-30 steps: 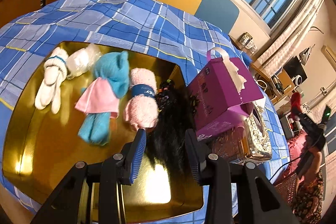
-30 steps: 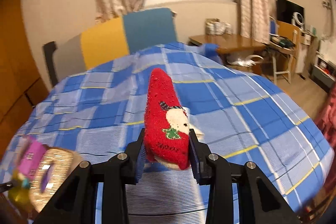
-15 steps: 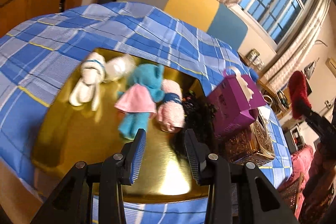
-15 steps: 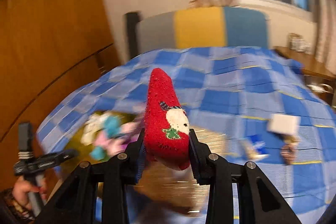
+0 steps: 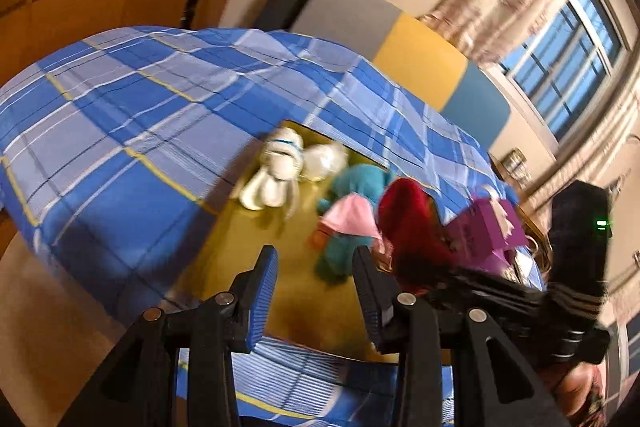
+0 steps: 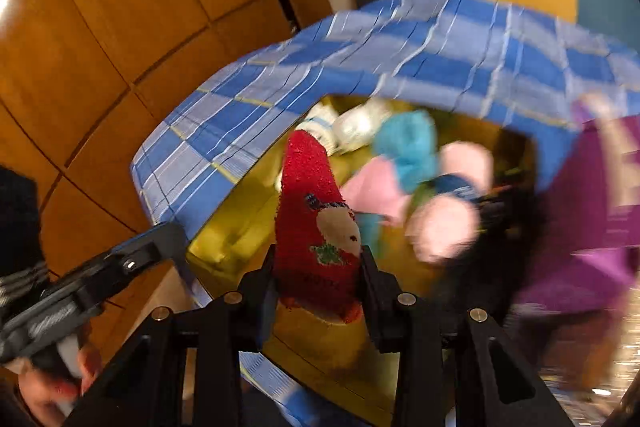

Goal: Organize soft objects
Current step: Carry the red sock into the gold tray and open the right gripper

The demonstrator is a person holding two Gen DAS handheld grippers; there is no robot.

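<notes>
Right wrist view: right gripper [image 6: 318, 267] clamped on a red sock [image 6: 316, 223], pads pressing both sides of its lower part, toe end sticking up, white cartoon face toward camera. Sock hangs over the near part of a gold tray [image 6: 240, 227]. Beyond it in the tray, blurred: white toy [image 6: 320, 125], a pale bundle [image 6: 360, 123], teal toy [image 6: 408, 147] with a pink cloth [image 6: 372, 191], pink roll [image 6: 452, 211] with a blue band, something black [image 6: 500, 227] at the tray's right end. Purple bag [image 6: 592, 227] just right of the tray. Tray sits on a blue plaid cover [image 6: 400, 47]. Left gripper [image 6: 120, 267] enters from lower left, a hand [image 6: 48, 387] on its grip.

Left wrist view: left gripper [image 5: 316, 287] has fingers apart, nothing between them, blue pads bare, held above the tray's [image 5: 248, 251] near edge. Past the fingertips: teal toy [image 5: 352, 187] with pink cloth [image 5: 352, 217], white toy [image 5: 276, 167] and pale bundle [image 5: 324, 159] further back. Red sock [image 5: 408, 223] comes in from the right, in the right gripper [image 5: 420, 279], over the tray's right side, blurred. Purple bag [image 5: 488, 227] behind it. Plaid cover [image 5: 140, 107] all around the tray; padded headboard [image 5: 420, 67] and window [image 5: 560, 67] behind.
</notes>
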